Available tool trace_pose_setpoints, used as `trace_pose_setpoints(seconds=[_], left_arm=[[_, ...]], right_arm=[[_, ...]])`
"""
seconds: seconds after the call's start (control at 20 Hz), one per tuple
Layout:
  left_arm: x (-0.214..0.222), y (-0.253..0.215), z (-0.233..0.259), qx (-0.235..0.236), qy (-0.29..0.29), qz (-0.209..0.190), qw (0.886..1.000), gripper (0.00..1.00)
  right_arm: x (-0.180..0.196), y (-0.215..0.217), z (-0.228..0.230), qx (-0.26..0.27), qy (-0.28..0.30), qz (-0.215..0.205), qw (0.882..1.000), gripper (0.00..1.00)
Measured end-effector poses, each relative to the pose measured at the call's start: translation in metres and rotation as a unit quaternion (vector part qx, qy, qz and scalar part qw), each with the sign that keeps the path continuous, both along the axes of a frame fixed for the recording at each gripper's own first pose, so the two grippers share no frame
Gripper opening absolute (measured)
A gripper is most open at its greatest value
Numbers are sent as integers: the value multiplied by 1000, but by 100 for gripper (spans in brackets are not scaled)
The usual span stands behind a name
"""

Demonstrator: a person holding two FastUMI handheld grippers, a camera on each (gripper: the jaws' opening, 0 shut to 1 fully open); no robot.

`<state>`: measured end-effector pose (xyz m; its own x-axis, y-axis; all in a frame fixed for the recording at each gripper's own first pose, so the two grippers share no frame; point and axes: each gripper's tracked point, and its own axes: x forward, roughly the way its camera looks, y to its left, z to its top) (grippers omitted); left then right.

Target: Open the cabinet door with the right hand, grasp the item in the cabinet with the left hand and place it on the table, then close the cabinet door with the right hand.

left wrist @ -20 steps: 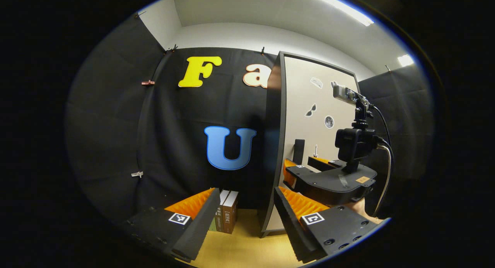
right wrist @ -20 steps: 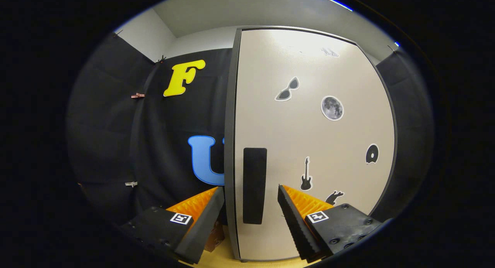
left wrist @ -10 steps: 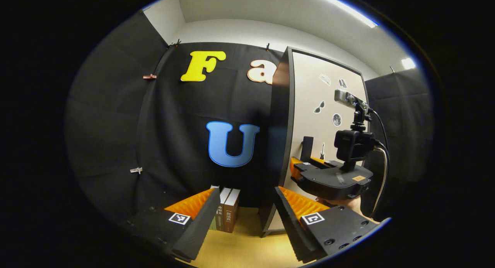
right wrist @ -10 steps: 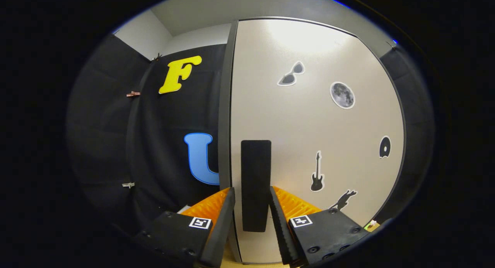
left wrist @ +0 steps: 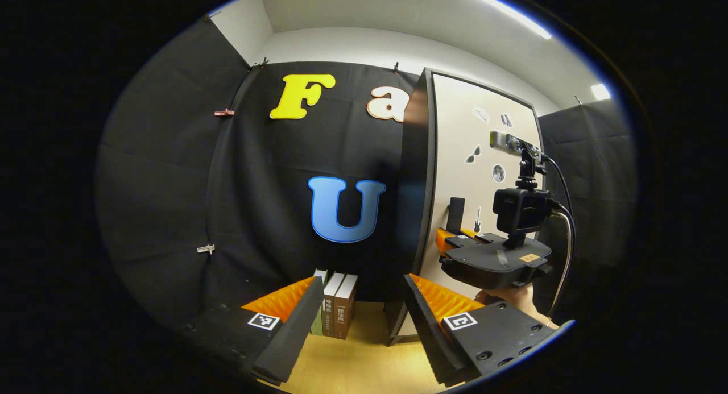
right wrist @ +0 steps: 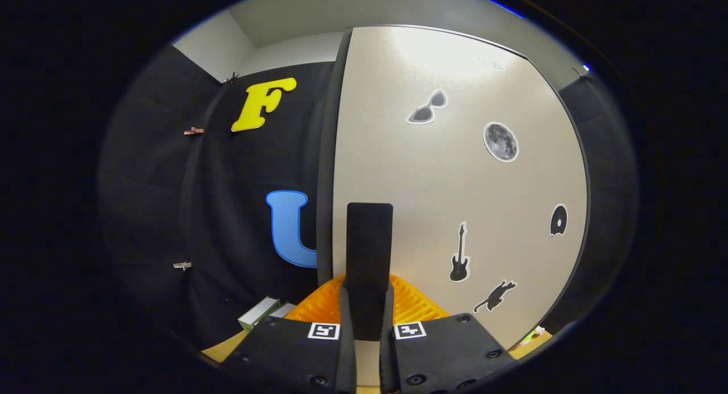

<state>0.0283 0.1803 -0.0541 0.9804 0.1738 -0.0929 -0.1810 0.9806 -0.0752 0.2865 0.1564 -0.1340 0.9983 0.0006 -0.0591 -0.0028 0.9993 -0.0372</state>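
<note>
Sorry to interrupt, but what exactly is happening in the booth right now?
A person is starting to open a cabinet. The right gripper has its jaws closed on the door's handle, and the cabinet door looks shut. The left gripper waits open beside it, near some books on the table.

Right claw point(left wrist: 455, 239) black body, mounted camera, black cable, square markers, screws

Beige cabinet door point(right wrist: 455, 172), dark upright handle point(right wrist: 368, 257), stickers, nearly shut
</note>
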Motion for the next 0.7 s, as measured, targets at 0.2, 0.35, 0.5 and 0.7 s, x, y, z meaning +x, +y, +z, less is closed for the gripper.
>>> trace_pose_setpoints(seconds=[0.2, 0.35, 0.5, 0.7], left_arm=[[-13, 2, 1, 12, 2, 9, 1000, 89], [-28, -7, 3, 8, 2, 1, 1000, 89], [-36, -11, 2, 6, 2, -1, 1000, 89], [-46, -15, 4, 8, 1, -3, 1000, 89]], right_arm=[[-13, 1, 1, 6, 5, 7, 1000, 20], [-25, -1, 4, 7, 8, 13, 1000, 20], [-41, -2, 8, 7, 11, 19, 1000, 20], [-50, -5, 10, 7, 13, 27, 1000, 20]])
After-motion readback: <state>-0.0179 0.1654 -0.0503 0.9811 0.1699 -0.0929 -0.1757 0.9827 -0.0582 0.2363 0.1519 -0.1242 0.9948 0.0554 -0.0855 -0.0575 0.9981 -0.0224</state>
